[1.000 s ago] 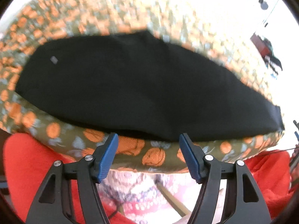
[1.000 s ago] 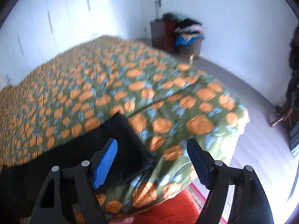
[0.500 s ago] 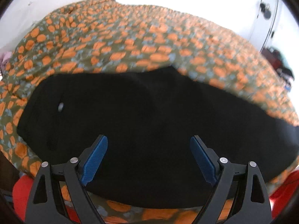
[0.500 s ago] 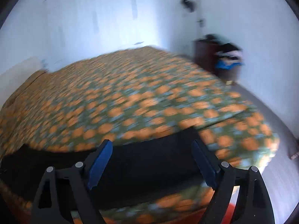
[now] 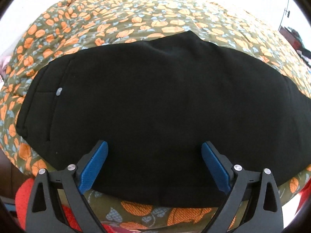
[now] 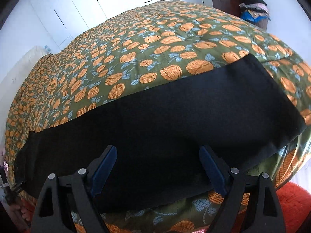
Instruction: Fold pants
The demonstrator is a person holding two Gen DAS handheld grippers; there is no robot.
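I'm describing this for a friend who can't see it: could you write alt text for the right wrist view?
Black pants lie flat along the near edge of a bed, on a green bedspread with orange flowers. The right gripper hangs over them, its blue-padded jaws open and holding nothing. A dresser with piled clothes stands in the far corner.

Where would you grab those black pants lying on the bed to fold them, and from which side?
Probably by the near long edge of the pants, coming down from the foot of the bed. They lie flat in a long band, that edge is closest, and the left gripper and right gripper both hang open over it. Pinch the edge; flat cloth offers no other hold.
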